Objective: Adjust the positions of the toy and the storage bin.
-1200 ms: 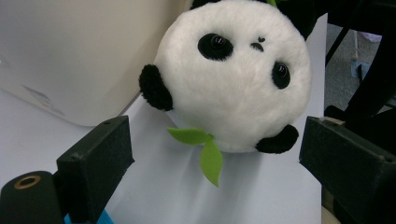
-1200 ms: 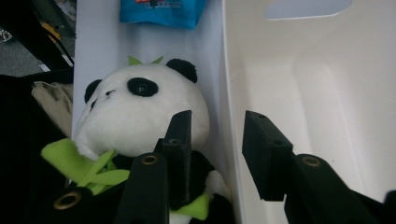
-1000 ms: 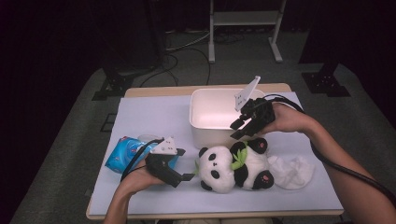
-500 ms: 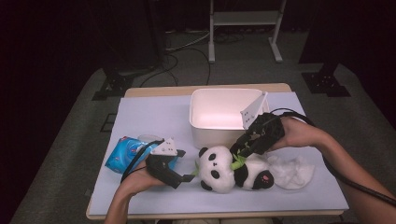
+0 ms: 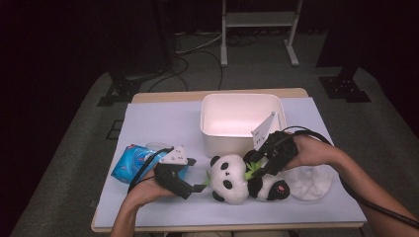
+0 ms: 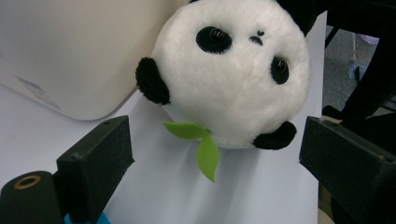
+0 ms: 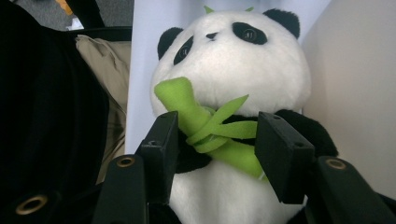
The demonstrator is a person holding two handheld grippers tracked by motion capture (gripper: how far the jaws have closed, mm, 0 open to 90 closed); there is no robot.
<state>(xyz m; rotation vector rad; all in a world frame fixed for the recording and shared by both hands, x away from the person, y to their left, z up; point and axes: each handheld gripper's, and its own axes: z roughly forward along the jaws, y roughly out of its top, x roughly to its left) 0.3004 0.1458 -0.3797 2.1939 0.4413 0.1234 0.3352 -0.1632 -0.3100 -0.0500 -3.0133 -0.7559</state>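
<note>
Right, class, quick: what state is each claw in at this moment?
Left claw: open, empty, facing the panda's head.
Right claw: open, jaws just been opening, astride the panda's green bamboo, not clamped.

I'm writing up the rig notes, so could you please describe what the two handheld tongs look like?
Both tongs are black. The left tongs carry a grey three-cornered plate and a black cable. The right tongs carry a similar pale plate and a black cable. Their jaws are blocky, with brass-coloured eyelets at the base. Forearms are bare.
</note>
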